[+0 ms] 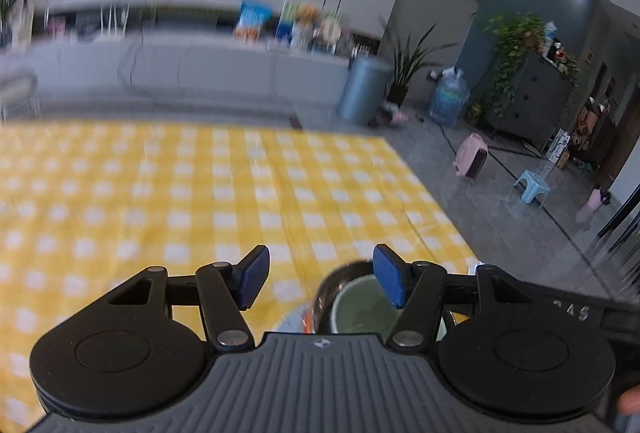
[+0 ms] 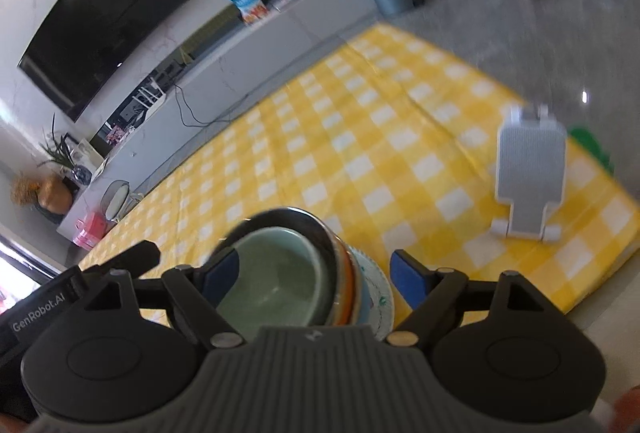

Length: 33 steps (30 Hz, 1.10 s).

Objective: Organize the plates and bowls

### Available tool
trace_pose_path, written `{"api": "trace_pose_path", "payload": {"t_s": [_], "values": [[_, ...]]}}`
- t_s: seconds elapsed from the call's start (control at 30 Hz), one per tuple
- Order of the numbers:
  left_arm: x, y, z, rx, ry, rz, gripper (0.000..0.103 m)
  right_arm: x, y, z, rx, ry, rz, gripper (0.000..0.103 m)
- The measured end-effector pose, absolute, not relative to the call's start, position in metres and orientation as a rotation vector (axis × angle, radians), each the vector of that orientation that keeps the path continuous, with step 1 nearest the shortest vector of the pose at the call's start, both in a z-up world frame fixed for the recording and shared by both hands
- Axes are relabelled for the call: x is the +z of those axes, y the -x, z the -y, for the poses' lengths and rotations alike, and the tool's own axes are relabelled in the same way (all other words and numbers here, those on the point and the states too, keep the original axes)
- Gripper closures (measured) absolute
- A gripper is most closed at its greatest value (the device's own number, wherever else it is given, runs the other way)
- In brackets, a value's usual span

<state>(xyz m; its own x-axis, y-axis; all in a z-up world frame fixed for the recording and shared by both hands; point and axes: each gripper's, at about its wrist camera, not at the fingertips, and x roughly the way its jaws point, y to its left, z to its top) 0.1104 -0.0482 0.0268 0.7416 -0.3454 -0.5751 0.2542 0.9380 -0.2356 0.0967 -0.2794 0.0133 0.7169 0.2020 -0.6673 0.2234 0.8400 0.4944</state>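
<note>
Checked tablecloth (image 2: 360,137): stacked bowls (image 2: 280,273) below open right gripper (image 2: 316,273) (untouched).

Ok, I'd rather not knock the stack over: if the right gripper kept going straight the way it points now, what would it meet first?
Probably the stack itself: the green bowl on top, nested in the metal bowl, lies between the open right gripper fingers. Depth is unclear; it might pass just above and reach the yellow checked cloth.

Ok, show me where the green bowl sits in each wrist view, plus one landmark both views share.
Left wrist: green bowl at bottom centre-right, partly behind the left gripper's right-hand finger.
Right wrist: green bowl at bottom centre, nested in a metal bowl on top of the stack.
Shared landmark: the yellow checked cloth.
</note>
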Motion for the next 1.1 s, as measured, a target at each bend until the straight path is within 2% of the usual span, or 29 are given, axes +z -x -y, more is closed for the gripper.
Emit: {"api": "trace_pose_path", "payload": {"t_s": [0.37, 0.6, 0.8, 0.97, 1.1], "values": [[0.058, -0.040, 0.041, -0.296, -0.005, -0.503, 0.034, 0.070, -0.021, 0.241, -0.008, -0.288, -0.569, 0.019], [0.052, -0.007, 0.043, -0.244, -0.092, -0.428, 0.033, 0.072, 0.026, 0.222, -0.024, -0.154, -0.482, 0.018], [0.039, 0.009, 0.039, -0.229, -0.098, -0.432, 0.033, 0.065, 0.055, 0.217, -0.081, -0.098, -0.414, 0.013], [0.028, 0.015, 0.041, -0.215, -0.089, -0.438, 0.027, 0.057, 0.073, 0.208, -0.130, -0.029, -0.372, 0.007], [0.017, 0.020, 0.042, -0.207, -0.105, -0.444, 0.022, 0.046, 0.079, 0.206, -0.136, -0.009, -0.363, 0.007]]}}
